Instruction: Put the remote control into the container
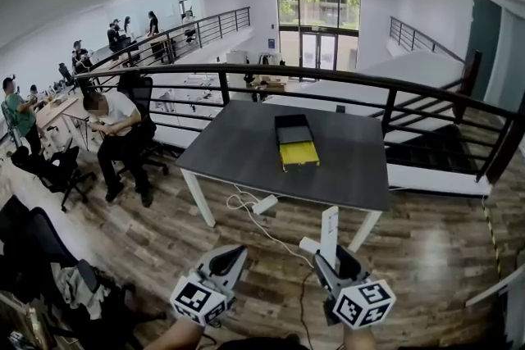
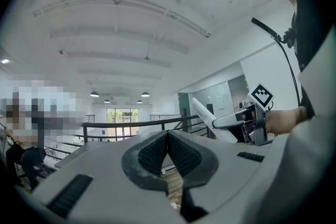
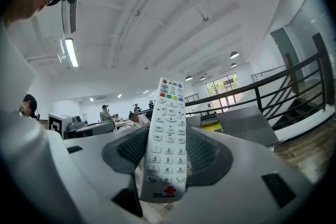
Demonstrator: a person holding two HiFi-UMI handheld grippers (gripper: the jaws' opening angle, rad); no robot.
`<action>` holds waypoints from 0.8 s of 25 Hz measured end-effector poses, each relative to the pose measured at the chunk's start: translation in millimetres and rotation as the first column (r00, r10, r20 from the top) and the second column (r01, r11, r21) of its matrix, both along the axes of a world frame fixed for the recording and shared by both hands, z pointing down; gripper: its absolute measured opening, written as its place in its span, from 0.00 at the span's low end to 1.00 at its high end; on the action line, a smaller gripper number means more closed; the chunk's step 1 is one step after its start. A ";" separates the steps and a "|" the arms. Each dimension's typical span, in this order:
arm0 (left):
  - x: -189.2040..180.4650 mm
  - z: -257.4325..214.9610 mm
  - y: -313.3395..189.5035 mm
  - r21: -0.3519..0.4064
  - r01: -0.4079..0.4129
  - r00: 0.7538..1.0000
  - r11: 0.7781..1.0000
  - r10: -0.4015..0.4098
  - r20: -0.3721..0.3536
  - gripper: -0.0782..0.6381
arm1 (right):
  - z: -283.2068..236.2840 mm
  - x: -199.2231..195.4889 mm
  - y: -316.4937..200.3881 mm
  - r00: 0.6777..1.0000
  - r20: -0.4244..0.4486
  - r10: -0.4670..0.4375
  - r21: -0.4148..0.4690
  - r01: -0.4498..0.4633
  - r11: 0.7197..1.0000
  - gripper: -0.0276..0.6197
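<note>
A white remote control (image 3: pixel 168 139) with grey buttons stands upright between the jaws of my right gripper (image 3: pixel 167 157), which is shut on its lower half. In the head view the remote (image 1: pixel 330 232) rises from the right gripper (image 1: pixel 328 261) near the bottom edge, above the wooden floor. The container (image 1: pixel 296 141), a black box with a yellow part at its near end, lies on the dark grey table (image 1: pixel 246 152), well ahead of both grippers. My left gripper (image 1: pixel 232 256) hovers beside the right one; its pads (image 2: pixel 157 153) are pressed together with nothing between them.
A black railing (image 1: pixel 385 86) runs behind the table. A white power strip (image 1: pixel 264 204) and cables (image 1: pixel 275 235) lie on the wooden floor in front of the table. A person (image 1: pixel 115 127) sits on an office chair to the left, with dark chairs (image 1: pixel 49 172) nearby.
</note>
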State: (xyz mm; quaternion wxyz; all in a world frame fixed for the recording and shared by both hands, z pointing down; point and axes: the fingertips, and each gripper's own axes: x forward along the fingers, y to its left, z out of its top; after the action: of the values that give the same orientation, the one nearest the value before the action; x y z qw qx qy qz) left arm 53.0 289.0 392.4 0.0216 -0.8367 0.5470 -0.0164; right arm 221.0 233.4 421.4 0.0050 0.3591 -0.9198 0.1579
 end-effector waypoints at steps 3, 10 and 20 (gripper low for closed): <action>12.7 1.9 -17.0 -0.010 0.011 1.000 1.000 -0.011 -0.004 0.12 | 4.0 12.5 -18.0 1.000 0.008 -0.016 -0.001 0.016 1.000 0.40; 30.2 2.9 -47.9 -0.022 0.052 0.999 0.998 -0.052 -0.004 0.12 | 3.1 37.3 -55.0 1.000 0.000 -0.021 -0.012 0.021 1.000 0.40; 22.9 14.4 -92.9 -0.036 0.060 0.998 0.998 -0.060 -0.017 0.12 | 13.6 28.7 -102.0 1.000 -0.009 -0.024 -0.027 0.024 0.999 0.40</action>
State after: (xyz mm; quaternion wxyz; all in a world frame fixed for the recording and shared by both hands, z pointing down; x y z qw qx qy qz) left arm 75.9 196.1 406.8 0.0013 -0.8203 0.5717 -0.0190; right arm 249.7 131.4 435.0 0.0159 0.3487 -0.9218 0.1686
